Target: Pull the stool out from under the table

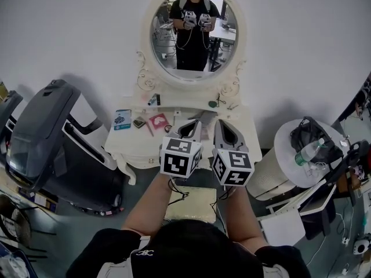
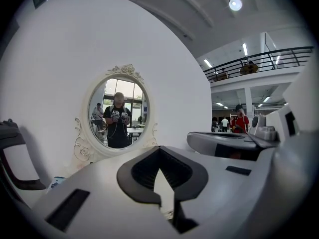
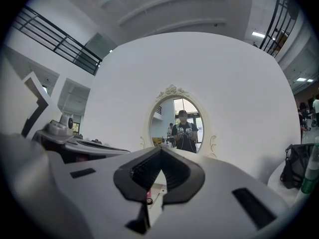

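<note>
Left hand-held gripper (image 1: 191, 130) and right hand-held gripper (image 1: 227, 135) hover above the vanity desk (image 1: 130, 146), both closed on nothing. The stool (image 1: 191, 204) sits at six o'clock from them. Likely best approach: lower both, open them, and grip the seat edge evenly.

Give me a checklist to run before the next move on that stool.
1. Left claw empty: ok, shut on nothing.
2. Right claw empty: ok, shut on nothing.
3. Claws at the stool: not ok, both are up over the table.
4. Stool in sight: ok, it shows in the head view just below the table's front edge.
5. Stool fully out from under the table: cannot tell.
</note>
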A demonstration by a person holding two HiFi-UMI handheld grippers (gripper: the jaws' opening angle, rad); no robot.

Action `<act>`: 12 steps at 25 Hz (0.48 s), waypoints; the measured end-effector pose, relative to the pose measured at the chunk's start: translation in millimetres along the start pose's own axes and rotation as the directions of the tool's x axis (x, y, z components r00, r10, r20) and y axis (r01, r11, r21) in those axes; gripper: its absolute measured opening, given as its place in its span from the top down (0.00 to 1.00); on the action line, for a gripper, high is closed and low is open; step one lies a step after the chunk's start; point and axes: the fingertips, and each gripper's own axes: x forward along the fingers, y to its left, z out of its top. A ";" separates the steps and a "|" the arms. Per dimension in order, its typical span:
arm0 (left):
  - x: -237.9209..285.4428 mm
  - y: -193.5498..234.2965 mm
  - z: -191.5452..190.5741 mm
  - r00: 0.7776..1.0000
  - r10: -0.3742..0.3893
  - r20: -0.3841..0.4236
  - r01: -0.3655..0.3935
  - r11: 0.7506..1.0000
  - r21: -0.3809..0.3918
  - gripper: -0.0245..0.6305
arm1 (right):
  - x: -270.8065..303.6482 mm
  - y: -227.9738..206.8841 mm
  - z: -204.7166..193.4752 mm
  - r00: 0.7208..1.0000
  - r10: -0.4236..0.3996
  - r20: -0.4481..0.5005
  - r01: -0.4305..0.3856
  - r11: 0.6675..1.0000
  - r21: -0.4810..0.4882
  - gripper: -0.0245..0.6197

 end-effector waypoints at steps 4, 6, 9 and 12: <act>3.7 0.4 -0.1 1.000 -0.001 0.002 0.001 1.000 -0.003 0.96 | 3.4 -2.9 -0.9 1.000 0.003 -0.003 -0.003 1.000 -0.001 0.95; 4.9 -1.4 -2.2 1.000 0.000 0.002 0.000 1.000 -0.010 0.96 | 2.6 -5.7 -2.6 1.000 0.006 -0.009 -0.006 1.000 0.001 0.95; 8.0 -4.3 -7.3 1.000 0.006 -0.009 -0.006 1.000 -0.016 0.96 | 2.9 -8.0 -6.8 1.000 0.017 -0.018 -0.017 1.000 0.006 0.95; 10.1 -7.8 -11.6 1.000 0.013 -0.025 -0.013 1.000 0.001 0.96 | 4.4 -7.3 -12.1 0.999 0.029 -0.032 -0.029 1.000 0.013 0.95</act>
